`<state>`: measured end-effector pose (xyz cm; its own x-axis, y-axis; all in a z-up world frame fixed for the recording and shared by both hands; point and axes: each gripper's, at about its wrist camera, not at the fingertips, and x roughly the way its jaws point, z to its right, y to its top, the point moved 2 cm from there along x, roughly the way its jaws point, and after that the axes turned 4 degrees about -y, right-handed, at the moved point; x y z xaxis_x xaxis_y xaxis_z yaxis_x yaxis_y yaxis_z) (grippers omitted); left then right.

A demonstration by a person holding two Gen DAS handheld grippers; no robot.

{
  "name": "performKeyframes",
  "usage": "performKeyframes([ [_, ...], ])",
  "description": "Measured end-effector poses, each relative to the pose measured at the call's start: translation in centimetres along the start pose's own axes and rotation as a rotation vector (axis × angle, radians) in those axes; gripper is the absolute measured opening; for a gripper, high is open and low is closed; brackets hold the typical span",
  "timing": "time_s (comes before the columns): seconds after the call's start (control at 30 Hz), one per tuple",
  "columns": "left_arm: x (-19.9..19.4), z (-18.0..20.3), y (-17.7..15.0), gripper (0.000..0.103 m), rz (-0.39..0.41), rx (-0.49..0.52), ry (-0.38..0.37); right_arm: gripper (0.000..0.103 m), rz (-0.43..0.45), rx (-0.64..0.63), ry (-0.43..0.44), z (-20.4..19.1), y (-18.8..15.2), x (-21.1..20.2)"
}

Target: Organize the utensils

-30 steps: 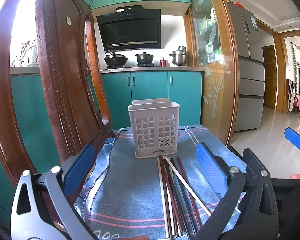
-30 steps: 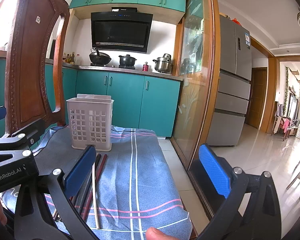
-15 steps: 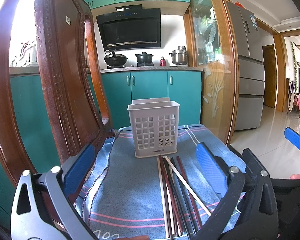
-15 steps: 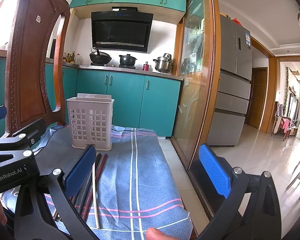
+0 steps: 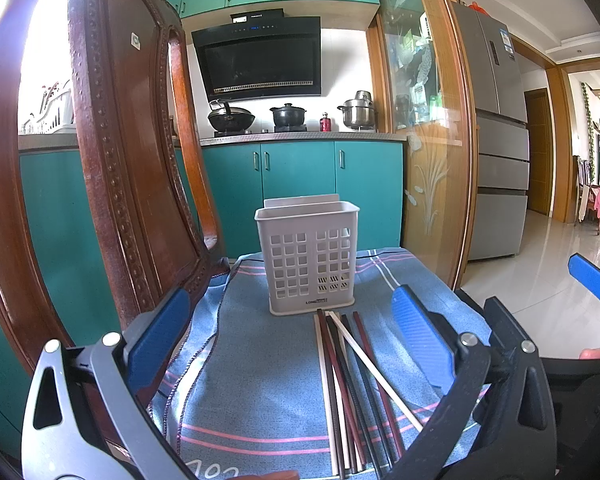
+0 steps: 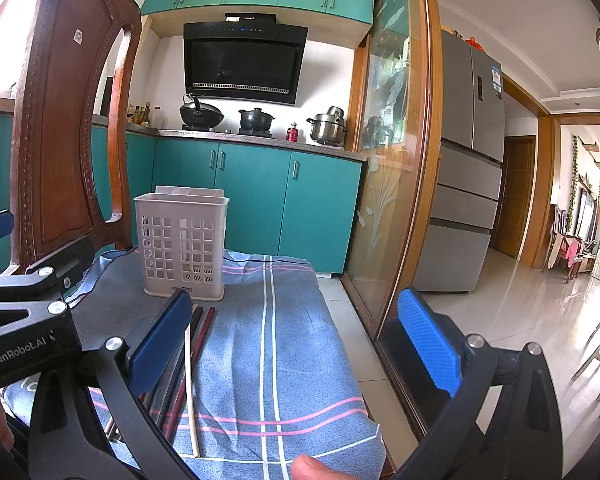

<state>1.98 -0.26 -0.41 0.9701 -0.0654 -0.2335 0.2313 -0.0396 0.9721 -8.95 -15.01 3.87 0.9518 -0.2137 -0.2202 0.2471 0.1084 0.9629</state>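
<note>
1. left wrist view: left gripper [image 5: 288, 332] spread wide, holding nothing, over blue cloth [image 5: 260, 380]. white perforated holder [image 5: 308, 256] upright at far end of cloth; chopsticks [image 5: 352, 384] bunched flat just near of it, toward right blue pad.
2. right wrist view: right gripper [image 6: 296, 344] spread wide, empty. holder [image 6: 182, 248] far left; chopsticks [image 6: 190, 368] beside left pad. wooden chair back [image 6: 64, 128] far left.

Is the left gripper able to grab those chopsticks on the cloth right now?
Probably yes. The left gripper is open, and the chopsticks lie loose on the blue cloth between its fingers, with nothing on top of them.
</note>
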Motion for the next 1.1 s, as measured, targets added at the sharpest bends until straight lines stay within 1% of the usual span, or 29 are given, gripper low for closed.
performKeyframes([
  [0.9, 0.05, 0.04, -0.07, 0.100, -0.002, 0.001, -0.001, 0.100, -0.001, -0.003, 0.000, 0.33, -0.30, 0.14],
  [1.1, 0.08, 0.08, -0.07, 0.100, -0.003, 0.002, 0.000, 0.100, -0.001, -0.004, 0.000, -0.02, 0.16, -0.15],
])
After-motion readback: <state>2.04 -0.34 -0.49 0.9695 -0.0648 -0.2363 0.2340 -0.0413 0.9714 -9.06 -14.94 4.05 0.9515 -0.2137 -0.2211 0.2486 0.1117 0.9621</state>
